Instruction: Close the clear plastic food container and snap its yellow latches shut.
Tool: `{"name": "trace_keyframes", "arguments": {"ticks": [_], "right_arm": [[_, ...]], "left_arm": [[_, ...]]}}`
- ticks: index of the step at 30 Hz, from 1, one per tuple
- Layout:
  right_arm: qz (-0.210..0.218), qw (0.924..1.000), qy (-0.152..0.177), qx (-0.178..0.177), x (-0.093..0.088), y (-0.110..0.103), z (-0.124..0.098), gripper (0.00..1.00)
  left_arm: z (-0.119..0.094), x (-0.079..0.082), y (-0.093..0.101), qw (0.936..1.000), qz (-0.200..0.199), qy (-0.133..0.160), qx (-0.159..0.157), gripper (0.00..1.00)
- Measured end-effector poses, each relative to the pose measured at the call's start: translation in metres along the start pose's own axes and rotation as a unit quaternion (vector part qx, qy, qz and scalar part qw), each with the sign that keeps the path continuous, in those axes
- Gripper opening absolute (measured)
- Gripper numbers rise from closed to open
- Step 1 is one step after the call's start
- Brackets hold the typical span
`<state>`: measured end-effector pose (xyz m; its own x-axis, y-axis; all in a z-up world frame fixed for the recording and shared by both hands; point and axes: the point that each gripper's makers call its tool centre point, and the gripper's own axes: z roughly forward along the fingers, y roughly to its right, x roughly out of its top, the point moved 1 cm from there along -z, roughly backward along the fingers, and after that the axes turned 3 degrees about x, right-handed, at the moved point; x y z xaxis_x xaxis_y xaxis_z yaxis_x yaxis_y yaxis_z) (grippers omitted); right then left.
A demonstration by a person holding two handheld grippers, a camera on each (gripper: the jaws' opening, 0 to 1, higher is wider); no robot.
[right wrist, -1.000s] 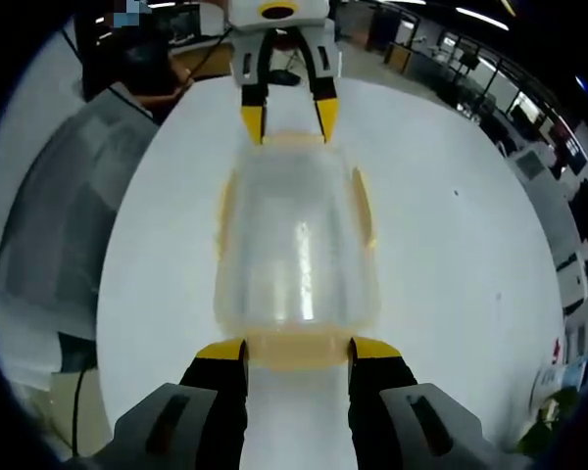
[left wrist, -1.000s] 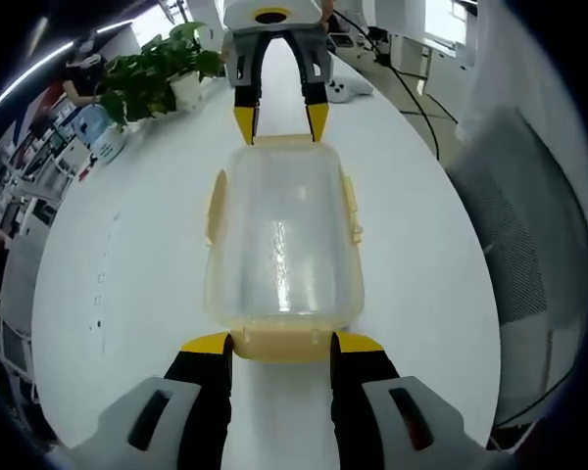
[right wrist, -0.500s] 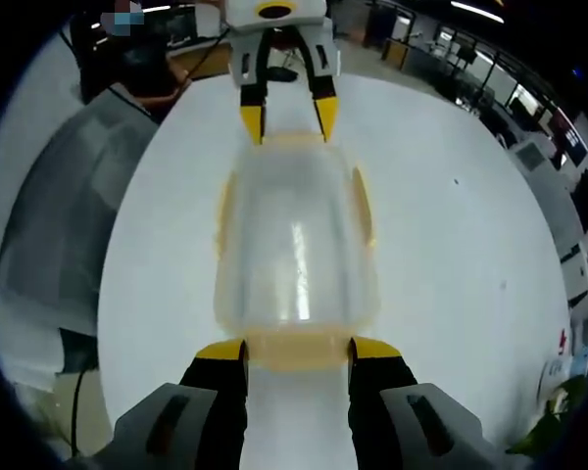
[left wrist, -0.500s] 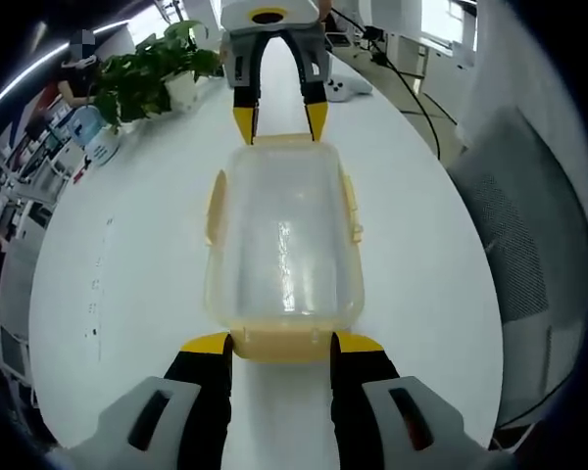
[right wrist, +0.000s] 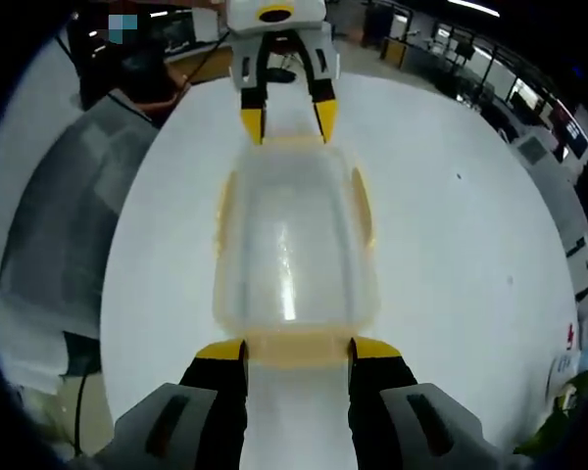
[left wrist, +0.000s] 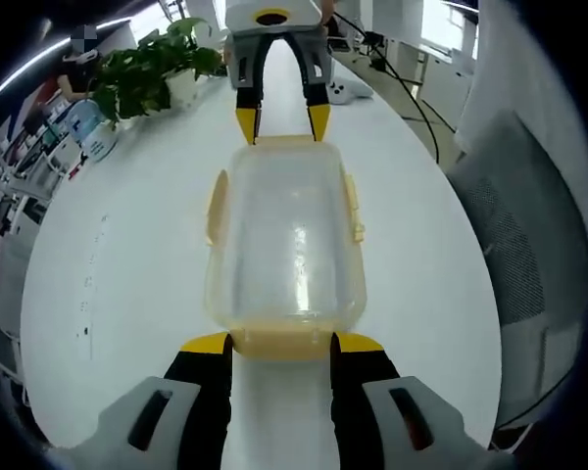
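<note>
The clear plastic food container (left wrist: 284,235) lies lengthwise on the white table (left wrist: 127,264) with its lid on. Yellow side latches (left wrist: 216,208) run along its long edges. My left gripper (left wrist: 282,343) stands open at the near short end, its yellow-tipped jaws on either side of the yellow end latch (left wrist: 282,339). At the far short end my right gripper (left wrist: 282,122) is open in the same way. In the right gripper view the container (right wrist: 294,235) lies between my right gripper (right wrist: 299,350) and my left gripper (right wrist: 283,119).
A potted plant (left wrist: 152,73) and a bottle (left wrist: 86,132) stand at the table's far left. A white device (left wrist: 348,90) with cables lies at the far right. A grey mesh chair (left wrist: 529,235) stands beside the table's right edge, and the chair (right wrist: 59,225) sits left of the table in the right gripper view.
Both views have shifted slightly with the hands. The container and both grippers keep the same places relative to each other.
</note>
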<state>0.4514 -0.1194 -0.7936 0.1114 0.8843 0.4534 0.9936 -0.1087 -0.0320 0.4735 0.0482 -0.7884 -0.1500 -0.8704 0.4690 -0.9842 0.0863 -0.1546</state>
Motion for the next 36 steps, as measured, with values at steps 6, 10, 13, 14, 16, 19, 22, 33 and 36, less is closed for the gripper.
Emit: {"name": "trace_keyframes", "arguments": {"ticks": [6, 10, 13, 14, 16, 19, 22, 33, 36], "right_arm": [[-0.001, 1.0, 0.002, 0.005, 0.0, 0.0, 0.001, 0.39], [0.0, 1.0, 0.003, 0.007, 0.0, 0.0, 0.001, 0.39], [-0.007, 1.0, 0.004, 0.002, 0.0, 0.001, 0.001, 0.4], [-0.007, 1.0, 0.005, -0.002, -0.001, 0.003, 0.001, 0.4], [0.002, 1.0, 0.005, -0.001, -0.002, 0.002, 0.0, 0.41], [0.007, 0.9999, 0.01, -0.003, -0.005, 0.001, 0.001, 0.54], [0.014, 0.9998, 0.012, -0.003, -0.008, 0.0, -0.002, 0.54], [0.092, 0.9948, 0.043, -0.01, -0.004, -0.006, -0.011, 0.53], [0.138, 0.9893, 0.045, -0.011, -0.002, -0.007, -0.013, 0.49]], "left_arm": [[0.001, -0.001, 0.0, 1.0, -0.004, 0.004, -0.005, 0.39], [0.001, -0.001, 0.0, 0.9999, -0.003, 0.007, -0.007, 0.39], [0.0, 0.0, 0.0, 0.9999, 0.001, 0.009, -0.006, 0.4], [0.0, 0.0, -0.001, 0.9999, 0.0, 0.01, -0.002, 0.4], [0.001, -0.001, -0.001, 1.0, 0.003, 0.009, 0.0, 0.4], [0.003, -0.011, 0.006, 0.9998, 0.001, -0.009, -0.015, 0.47], [0.003, -0.015, 0.01, 0.9999, -0.002, -0.007, -0.015, 0.53], [-0.009, 0.0, 0.009, 0.9969, -0.074, 0.027, 0.004, 0.48], [-0.016, 0.006, 0.005, 0.9916, -0.125, 0.029, 0.015, 0.48]]}}
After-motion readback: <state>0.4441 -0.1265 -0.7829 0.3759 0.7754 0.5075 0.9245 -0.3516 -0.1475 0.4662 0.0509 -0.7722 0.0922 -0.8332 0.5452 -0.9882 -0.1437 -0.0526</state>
